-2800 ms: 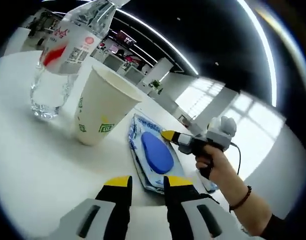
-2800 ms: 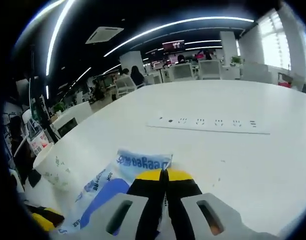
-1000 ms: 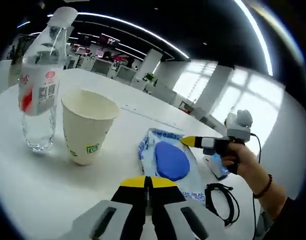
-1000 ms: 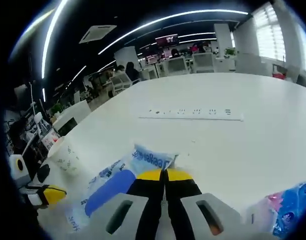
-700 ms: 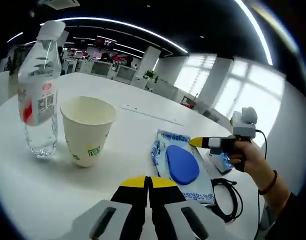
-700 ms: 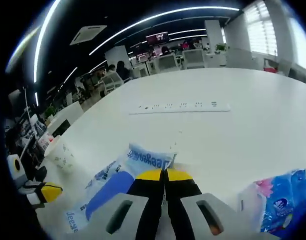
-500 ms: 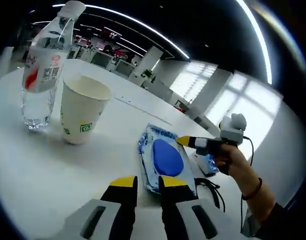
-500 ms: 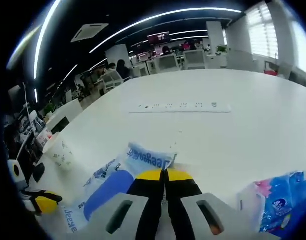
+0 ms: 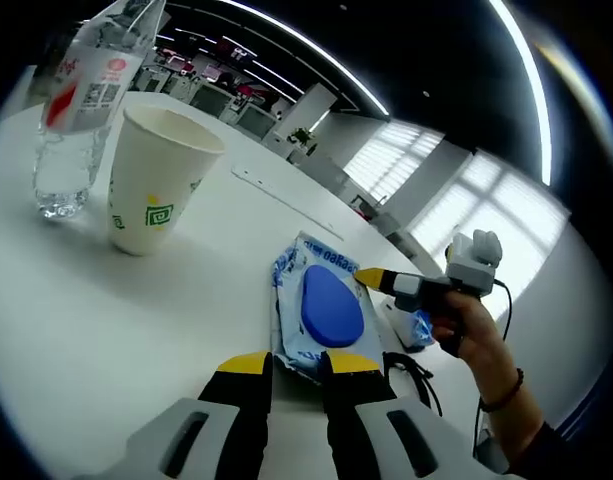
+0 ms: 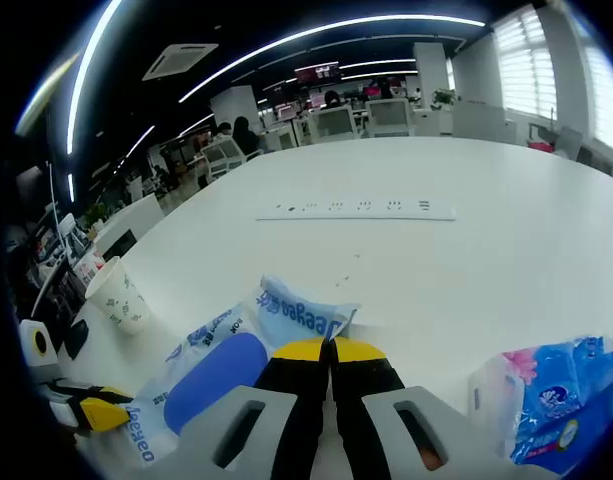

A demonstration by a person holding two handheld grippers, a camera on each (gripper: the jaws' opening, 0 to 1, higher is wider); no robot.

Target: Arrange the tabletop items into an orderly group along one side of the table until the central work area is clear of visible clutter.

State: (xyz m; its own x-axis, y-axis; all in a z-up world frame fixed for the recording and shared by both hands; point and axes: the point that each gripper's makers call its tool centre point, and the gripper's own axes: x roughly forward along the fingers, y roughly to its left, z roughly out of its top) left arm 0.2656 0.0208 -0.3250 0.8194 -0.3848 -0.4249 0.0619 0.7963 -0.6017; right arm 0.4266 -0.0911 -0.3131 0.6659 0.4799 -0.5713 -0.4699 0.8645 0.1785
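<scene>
A blue-and-white wet wipes pack (image 9: pixel 321 310) lies flat on the white table (image 9: pixel 136 320). My left gripper (image 9: pixel 296 365) is open, its yellow-tipped jaws a little apart at the pack's near end. My right gripper (image 9: pixel 374 279), held by a hand (image 9: pixel 476 340), pinches the pack's far right edge. In the right gripper view that gripper (image 10: pixel 331 350) is shut on the wipes pack (image 10: pixel 236 365) at its corner, and the left gripper's yellow tip (image 10: pixel 98 416) shows at lower left. A paper cup (image 9: pixel 156 180) and a clear water bottle (image 9: pixel 81 110) stand to the left.
A blue tissue pack (image 10: pixel 546 400) lies right of the wipes, with a black cable (image 9: pixel 416 375) coiled beside it. A white power strip (image 10: pixel 356 208) lies farther across the table. The paper cup (image 10: pixel 121 295) stands at the left. Office desks and chairs fill the background.
My left gripper's jaws went from shut to slightly apart and came closer to the pack's near end. The right gripper stays shut on the pack's corner; more of the tissue pack shows.
</scene>
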